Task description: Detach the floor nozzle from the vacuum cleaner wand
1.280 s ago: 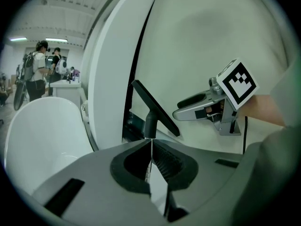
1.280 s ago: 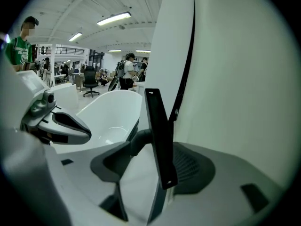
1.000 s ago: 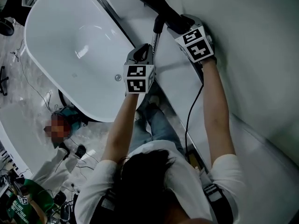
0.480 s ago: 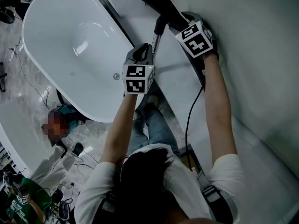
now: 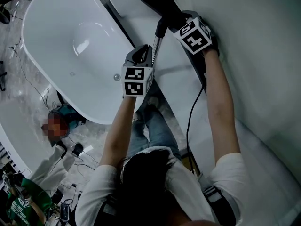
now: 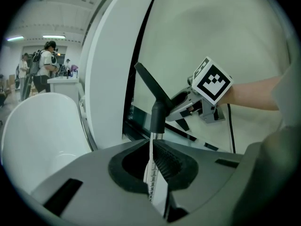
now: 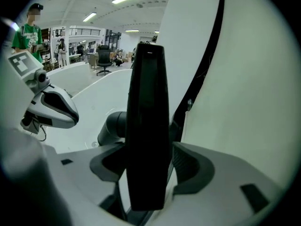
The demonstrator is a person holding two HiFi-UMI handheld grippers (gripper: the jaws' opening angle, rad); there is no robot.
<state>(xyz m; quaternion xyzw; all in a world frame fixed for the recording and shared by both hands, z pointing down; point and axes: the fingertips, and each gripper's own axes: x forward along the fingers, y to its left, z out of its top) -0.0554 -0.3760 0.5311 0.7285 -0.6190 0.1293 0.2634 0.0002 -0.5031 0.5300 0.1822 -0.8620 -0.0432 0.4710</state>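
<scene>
In the head view the silver wand [image 5: 158, 42] runs up from my left gripper [image 5: 146, 52] to a black collar [image 5: 161, 26] and the black floor nozzle [image 5: 160, 3]. My left gripper [image 6: 153, 173] is shut on the wand [image 6: 151, 166] just below the collar [image 6: 157, 117]. The flat black nozzle [image 7: 146, 126] stands edge-on between the jaws of my right gripper [image 7: 148, 168], which is shut on it. That gripper [image 5: 178, 21] sits right of the collar, its marker cube [image 5: 194, 36] tilted; it also shows as the right gripper [image 6: 184, 108] beside the nozzle [image 6: 151, 84].
A white bathtub [image 5: 70, 46] lies at the left, its rim close to the wand. A white wall panel [image 5: 254, 55] fills the right. A black cable [image 5: 190, 121] hangs by the right arm. People stand in the background [image 6: 46, 65], and cables litter the floor [image 5: 28, 84].
The right gripper has shifted slightly up and left along the nozzle, and its marker cube has rolled. The left gripper and the wand have stayed in place.
</scene>
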